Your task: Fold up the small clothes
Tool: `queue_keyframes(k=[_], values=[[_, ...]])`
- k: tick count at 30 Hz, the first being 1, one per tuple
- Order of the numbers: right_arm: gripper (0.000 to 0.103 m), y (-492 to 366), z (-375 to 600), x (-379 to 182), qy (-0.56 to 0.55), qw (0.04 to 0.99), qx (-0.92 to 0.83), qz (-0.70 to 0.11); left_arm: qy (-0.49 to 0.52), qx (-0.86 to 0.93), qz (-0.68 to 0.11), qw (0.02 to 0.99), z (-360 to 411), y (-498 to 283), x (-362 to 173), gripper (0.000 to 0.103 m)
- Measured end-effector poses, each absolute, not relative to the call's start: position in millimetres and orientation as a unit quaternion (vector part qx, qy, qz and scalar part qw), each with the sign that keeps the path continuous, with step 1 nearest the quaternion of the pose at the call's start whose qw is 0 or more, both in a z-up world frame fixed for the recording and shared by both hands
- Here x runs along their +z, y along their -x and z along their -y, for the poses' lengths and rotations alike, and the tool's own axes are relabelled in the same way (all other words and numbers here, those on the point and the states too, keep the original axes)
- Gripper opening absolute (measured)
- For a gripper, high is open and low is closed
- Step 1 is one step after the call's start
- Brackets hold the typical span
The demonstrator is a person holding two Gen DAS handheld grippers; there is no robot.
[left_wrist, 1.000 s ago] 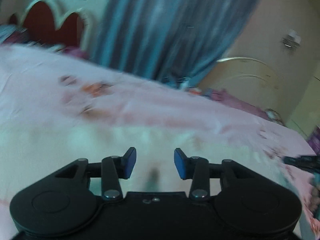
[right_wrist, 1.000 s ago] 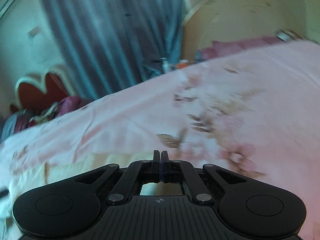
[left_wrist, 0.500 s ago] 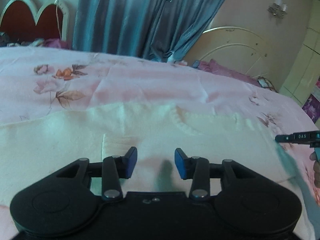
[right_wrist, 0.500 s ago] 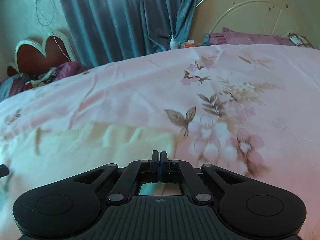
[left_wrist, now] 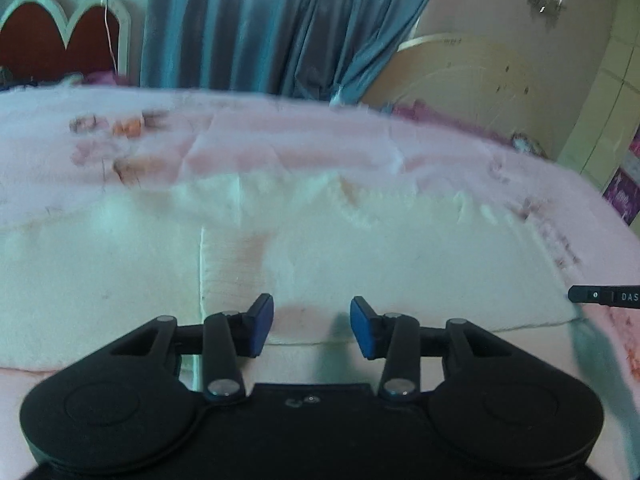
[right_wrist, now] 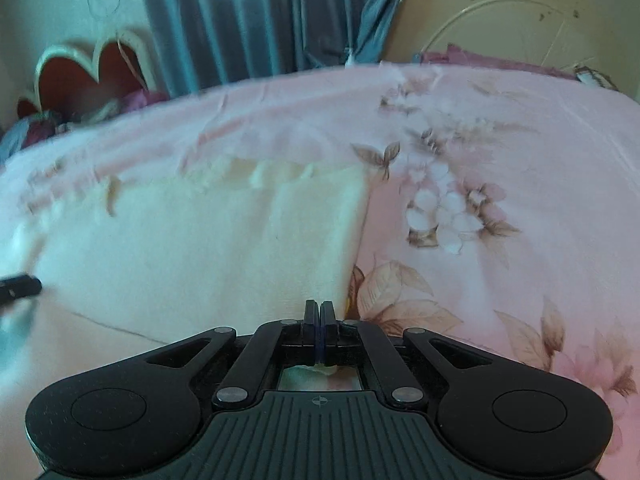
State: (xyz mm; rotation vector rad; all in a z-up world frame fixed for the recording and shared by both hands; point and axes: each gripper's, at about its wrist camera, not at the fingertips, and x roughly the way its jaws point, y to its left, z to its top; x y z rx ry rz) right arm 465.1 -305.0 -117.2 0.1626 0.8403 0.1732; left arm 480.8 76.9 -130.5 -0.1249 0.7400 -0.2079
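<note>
A cream-white knit garment (left_wrist: 360, 252) lies spread on the pink floral bedsheet (left_wrist: 280, 148). My left gripper (left_wrist: 312, 326) is open and empty, its blue pads just above the garment's near hem. In the right wrist view the same garment (right_wrist: 192, 248) fills the left half. My right gripper (right_wrist: 319, 316) is shut at the garment's near right corner, with a bit of cream cloth showing behind the closed pads. The right gripper's tip (left_wrist: 604, 295) shows at the right edge of the left wrist view.
Blue curtains (left_wrist: 260, 24) hang behind the bed. A red heart-shaped headboard (left_wrist: 60, 44) stands far left and a cream round footboard (right_wrist: 500, 20) far right. Purple bedding (right_wrist: 480, 56) lies at the far edge. The floral sheet (right_wrist: 480, 220) stretches to the right of the garment.
Both views have shifted and blurred; the garment's near edge now sits closer to both grippers. The left stays open and the right stays shut.
</note>
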Motion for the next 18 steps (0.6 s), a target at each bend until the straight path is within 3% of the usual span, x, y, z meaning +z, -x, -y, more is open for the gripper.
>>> queue_keyframes(k=[5,8,11,16,17,18], values=[[0.0,-459.0,301.9,-129.1,-0.082,0.895,0.069,-0.434,0.066,-0.095,-0.376,0.919,-77.9,-478.6,-139.5,0.043],[0.0,-448.1,299.8,-111.5,-0.092,0.913,0.066,-0.392,0.058,-0.094,-0.379,0.919,-76.9,-474.5,-139.8,0.044],[0.0,-457.2,294.4,-132.0,-0.078,0.889,0.058,-0.448,0.052,-0.095,-0.374,0.921,-77.4,-472.0,-142.3,0.044],[0.0,-443.7,298.2,-114.6,-0.1,0.899,0.038,-0.425,0.113,-0.077,-0.362,0.922,-107.8,-461.5,-137.2,0.044],[0.0,-440.7,298.6,-113.4,-0.101,0.899,0.036,-0.425,0.129,-0.072,-0.353,0.924,-118.6,-455.2,-133.4,0.045],[0.0,-438.1,299.5,-112.8,-0.104,0.899,0.035,-0.424,0.136,-0.06,-0.343,0.928,-128.0,-448.5,-129.2,0.057]])
